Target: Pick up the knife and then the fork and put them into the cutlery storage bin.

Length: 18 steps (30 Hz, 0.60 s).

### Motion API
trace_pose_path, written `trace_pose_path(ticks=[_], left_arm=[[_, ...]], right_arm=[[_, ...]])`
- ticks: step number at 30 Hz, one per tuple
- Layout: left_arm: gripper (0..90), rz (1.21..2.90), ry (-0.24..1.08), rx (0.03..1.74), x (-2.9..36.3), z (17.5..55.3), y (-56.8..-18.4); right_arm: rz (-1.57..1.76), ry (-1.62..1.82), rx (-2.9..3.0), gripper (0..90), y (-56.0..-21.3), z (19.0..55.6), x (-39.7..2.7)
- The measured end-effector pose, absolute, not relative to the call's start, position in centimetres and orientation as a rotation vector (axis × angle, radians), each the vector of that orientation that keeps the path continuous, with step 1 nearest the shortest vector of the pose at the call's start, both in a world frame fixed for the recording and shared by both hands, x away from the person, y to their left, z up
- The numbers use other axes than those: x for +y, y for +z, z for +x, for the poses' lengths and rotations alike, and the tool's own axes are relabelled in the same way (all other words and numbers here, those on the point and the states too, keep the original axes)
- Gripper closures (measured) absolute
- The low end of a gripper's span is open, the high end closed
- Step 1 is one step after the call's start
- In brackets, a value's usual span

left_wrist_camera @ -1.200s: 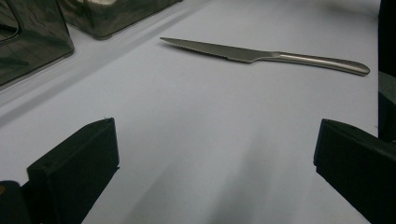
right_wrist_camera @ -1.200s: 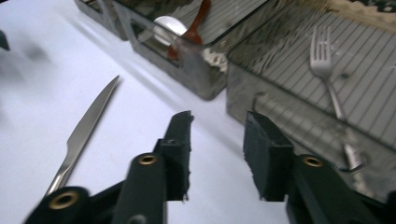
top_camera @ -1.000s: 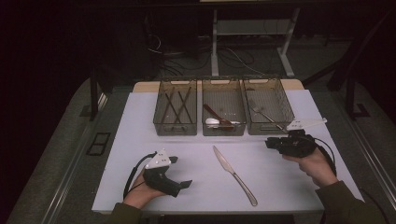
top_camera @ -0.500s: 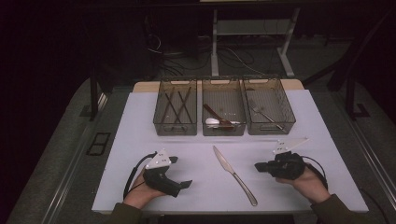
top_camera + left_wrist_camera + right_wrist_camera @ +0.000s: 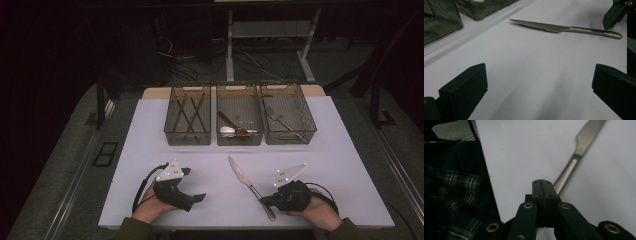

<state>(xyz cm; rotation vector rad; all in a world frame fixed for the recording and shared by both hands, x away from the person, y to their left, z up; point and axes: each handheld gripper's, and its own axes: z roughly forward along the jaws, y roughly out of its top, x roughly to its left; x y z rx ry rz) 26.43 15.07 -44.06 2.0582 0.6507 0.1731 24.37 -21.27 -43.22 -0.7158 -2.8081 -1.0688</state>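
A table knife [image 5: 250,185] is lying flat on the white counter [image 5: 350,155], nearer the person than the three wire trays [image 5: 239,114], its blade tip pointing toward the middle tray and its handle end pointing toward the person. The right gripper [image 5: 263,201] is sitting just beside the knife's handle end, on the side away from the left gripper; its jaws are pressed fully together with nothing between them, as the right gripper view [image 5: 542,185] shows, with the handle [image 5: 565,177] running off past the closed tips. The left gripper [image 5: 199,198] is resting well apart from the knife, on its other side, jaws spread wide and empty [image 5: 536,82].

Likely hazards: with the jaws closed, the right gripper is in no position to grasp; pushing forward now would probably shove the handle and spin the knife across the smooth counter. The handle is lying flush with the surface, so jaws opened too little, or lowered off-centre, could slip over the polished metal or pinch only one edge.
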Motion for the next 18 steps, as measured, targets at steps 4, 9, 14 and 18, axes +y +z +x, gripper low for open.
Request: trace_pose_path(ticks=[4,9,14,18], left_arm=[[0.0,2.058,0.174,0.651,15.1,26.4,-44.0],[0.0,2.057,0.174,0.65,15.1,26.4,-44.0],[0.0,2.058,0.173,0.65,15.0,26.4,-44.1],[0.0,2.057,0.174,0.651,15.1,26.4,-44.0]], right_arm=[[-0.67,-1.019,-2.819,89.5,-43.6,23.8,-20.5],[-0.599,-0.968,-2.883,89.5,-44.0,23.6,-20.1],[-0.602,-0.943,-2.9,89.5,-43.8,23.4,-20.0],[-0.594,-0.928,-2.915,89.6,-43.7,23.4,-20.0]])
